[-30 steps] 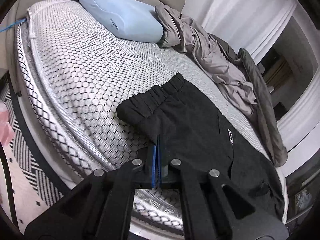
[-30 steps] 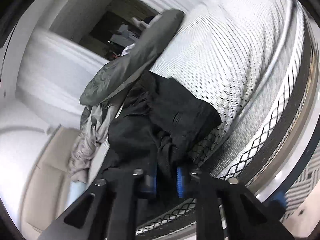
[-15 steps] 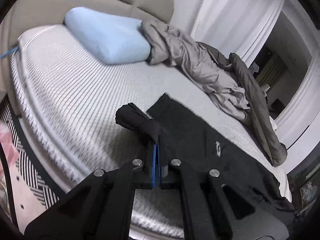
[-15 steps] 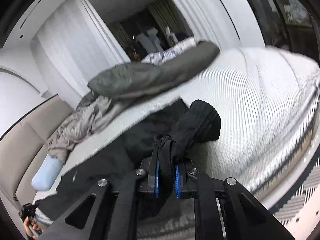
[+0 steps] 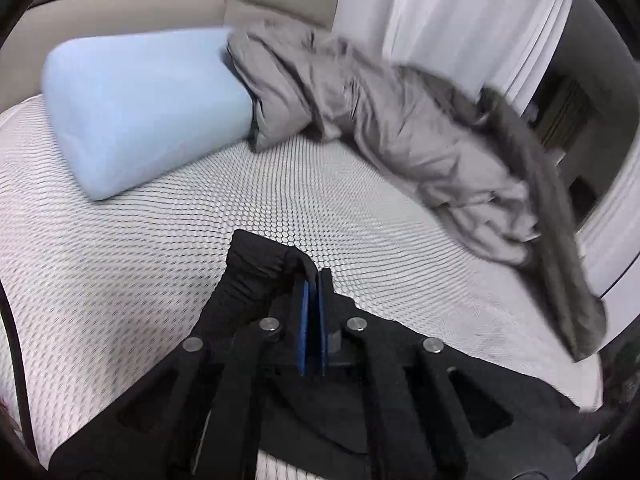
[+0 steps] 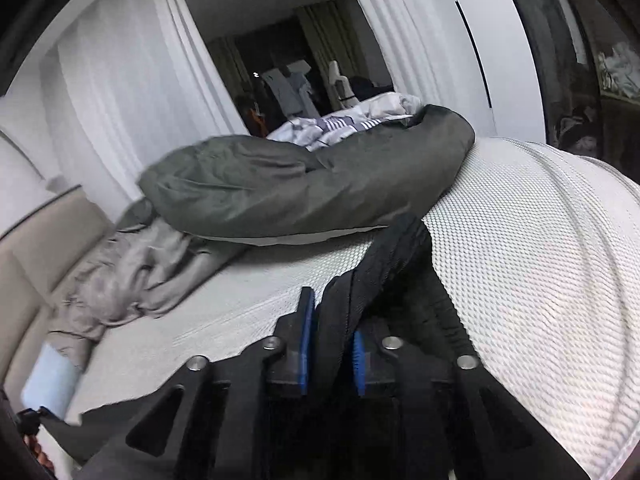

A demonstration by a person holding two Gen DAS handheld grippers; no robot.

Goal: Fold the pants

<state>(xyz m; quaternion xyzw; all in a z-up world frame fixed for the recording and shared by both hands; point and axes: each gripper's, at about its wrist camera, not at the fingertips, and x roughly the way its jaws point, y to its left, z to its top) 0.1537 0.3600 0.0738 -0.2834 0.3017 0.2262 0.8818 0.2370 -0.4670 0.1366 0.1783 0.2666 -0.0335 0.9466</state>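
Pants [image 5: 256, 280] pinched in left tool [image 5: 313, 280], bunched inside clamped right tool [image 6: 332, 320]

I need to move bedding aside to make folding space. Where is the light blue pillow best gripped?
Grip the light blue foam pillow at its near right corner, approaching across the open white mesh mattress; that corner juts out, while grey bedding crowds the far side.

A home bedroom.
A bed with a white mesh mattress cover [image 5: 160, 280], a pale blue pillow [image 5: 136, 112], rumpled grey bedding [image 5: 400, 120], a padded beige headboard [image 5: 120, 12] and white curtains [image 6: 132, 92].
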